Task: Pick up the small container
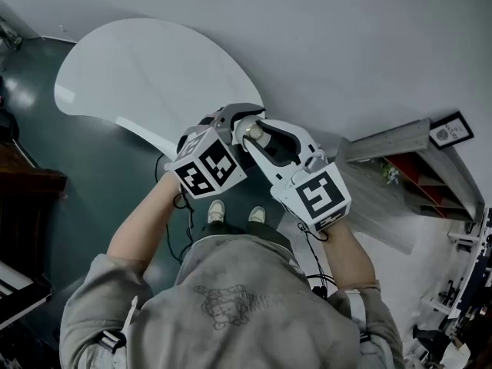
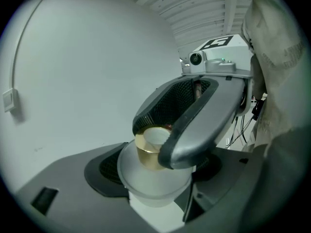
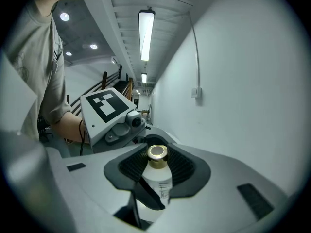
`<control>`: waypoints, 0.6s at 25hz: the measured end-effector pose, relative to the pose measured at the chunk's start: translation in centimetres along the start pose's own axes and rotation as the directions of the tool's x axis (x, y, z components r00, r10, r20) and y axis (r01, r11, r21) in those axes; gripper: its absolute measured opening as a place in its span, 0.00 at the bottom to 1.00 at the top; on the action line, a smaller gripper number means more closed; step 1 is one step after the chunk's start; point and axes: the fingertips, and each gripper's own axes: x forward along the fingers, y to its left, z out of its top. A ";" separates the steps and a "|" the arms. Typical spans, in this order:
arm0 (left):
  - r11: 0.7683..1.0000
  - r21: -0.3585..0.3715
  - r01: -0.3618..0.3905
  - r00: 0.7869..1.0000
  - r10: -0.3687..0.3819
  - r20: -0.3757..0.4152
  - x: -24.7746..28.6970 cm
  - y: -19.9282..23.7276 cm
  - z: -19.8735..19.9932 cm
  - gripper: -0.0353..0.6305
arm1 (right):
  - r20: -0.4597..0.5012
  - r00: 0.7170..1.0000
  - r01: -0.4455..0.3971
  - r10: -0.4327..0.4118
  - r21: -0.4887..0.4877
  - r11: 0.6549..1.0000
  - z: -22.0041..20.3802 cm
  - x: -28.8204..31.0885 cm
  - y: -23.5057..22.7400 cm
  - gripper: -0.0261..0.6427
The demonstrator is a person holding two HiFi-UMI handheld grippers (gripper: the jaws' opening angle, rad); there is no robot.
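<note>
**Small container held in mid-air between two grippers**

The right gripper (image 3: 158, 165) has its jaws closed on the white body of the small container (image 3: 159, 182), a bottle whose gold collar (image 3: 157, 154) points away from that gripper's camera. The left gripper (image 2: 155, 174) meets it from the opposite side. Its jaws grip the frosted cap (image 2: 154, 186) at the bottle's gold end. In the head view both grippers come together above the person's shoes (image 1: 217, 210) and the dark floor (image 1: 92, 175). A white round desk (image 1: 138, 75) stands at the far left, well apart from the container.
</note>
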 end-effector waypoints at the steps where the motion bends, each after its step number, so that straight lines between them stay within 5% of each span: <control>1: 1.000 0.009 -0.003 1.000 0.003 -0.005 -0.5 -0.1 0.5 0.57 | 0.010 1.000 0.001 -0.001 -0.006 1.000 0.7 -0.3 0.2 0.23; 15: 0.999 0.018 -0.042 0.999 0.042 -0.011 -4.6 -2.1 4.6 0.57 | 0.073 0.997 -0.026 0.030 -0.052 0.998 5.3 -3.5 3.3 0.23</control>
